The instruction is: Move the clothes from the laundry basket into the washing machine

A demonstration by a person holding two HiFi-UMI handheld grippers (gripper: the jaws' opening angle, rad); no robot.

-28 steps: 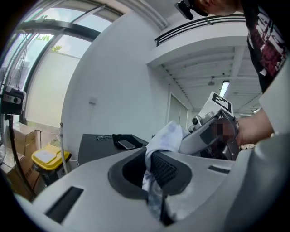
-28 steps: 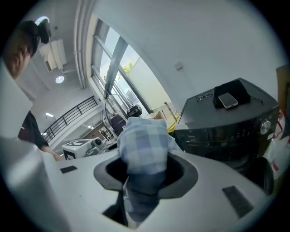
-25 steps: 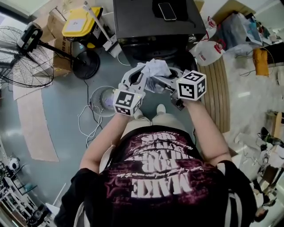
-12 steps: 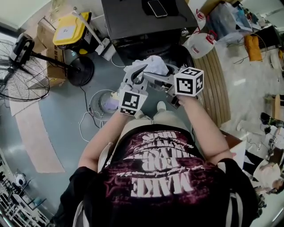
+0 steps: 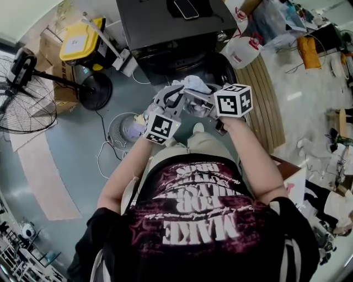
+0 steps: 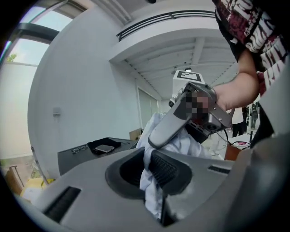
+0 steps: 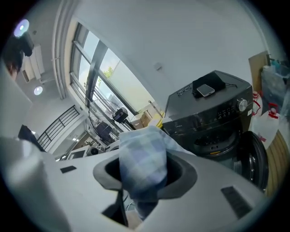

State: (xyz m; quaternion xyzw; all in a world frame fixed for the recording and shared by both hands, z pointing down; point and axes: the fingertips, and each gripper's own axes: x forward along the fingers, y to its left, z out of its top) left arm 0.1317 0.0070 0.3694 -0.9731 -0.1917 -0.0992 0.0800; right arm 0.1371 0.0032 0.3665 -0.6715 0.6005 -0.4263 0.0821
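Observation:
A pale blue-and-white checked cloth (image 5: 194,84) hangs bunched between both grippers in front of the dark washing machine (image 5: 165,33), whose round door (image 5: 223,65) stands open. My left gripper (image 5: 172,95) is shut on the cloth (image 6: 199,147), which runs down through its jaws (image 6: 153,179). My right gripper (image 5: 194,98) has just been closing and its jaws (image 7: 140,183) pinch a fold of the cloth (image 7: 142,156). The right gripper (image 6: 179,120) also shows in the left gripper view, lying on the cloth from above. The machine (image 7: 217,118) stands just beyond.
A phone (image 5: 186,8) lies on the machine's top. A standing fan (image 5: 25,104) and a yellow-lidded box (image 5: 80,38) are at the left. A round white wire object (image 5: 128,128) with cables lies on the floor. A white jug (image 5: 241,52) and wooden slats (image 5: 265,104) are at the right.
Both grippers have kept to the cloth in front of the machine. The left one has shifted a little and rolled. The cloth bundle sits lower and more tightly gathered between them.

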